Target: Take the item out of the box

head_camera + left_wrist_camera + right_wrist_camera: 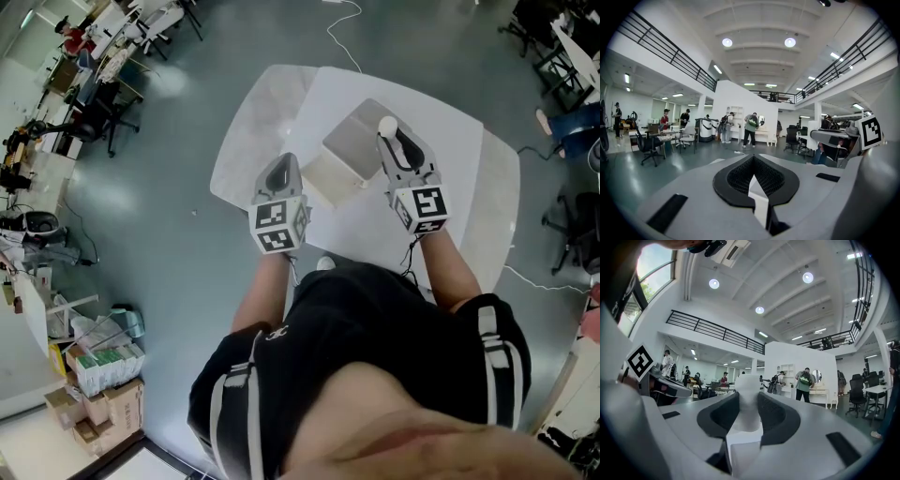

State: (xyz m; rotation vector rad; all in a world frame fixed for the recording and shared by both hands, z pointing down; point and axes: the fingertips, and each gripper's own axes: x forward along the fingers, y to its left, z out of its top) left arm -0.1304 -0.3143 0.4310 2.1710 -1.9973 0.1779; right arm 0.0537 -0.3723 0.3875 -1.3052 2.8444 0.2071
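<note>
1. Box (354,148): it sits on the white counter (469,169) in front of you. Its top is open, and a grey panel faces up.
2. Item (387,125): white, with a rounded top. It stands upright between the jaws of your right gripper (394,141), at the box's far right edge in the head view. No view shows whether its lower end clears the box.
3. Right gripper: the jaws pinch the item's narrower body from both sides, and the rounded top pokes out past the black pads (774,414). Its marker cube (420,208) sits on your side of the box, to the right.
4. Left gripper (281,161): it is held to the left of the box, apart from it. The jaws are pressed together and meet at their tips. A pale sliver shows low between the pads, and you cannot tell what it is. Its marker cube (278,225) sits nearer you than the box.
</note>
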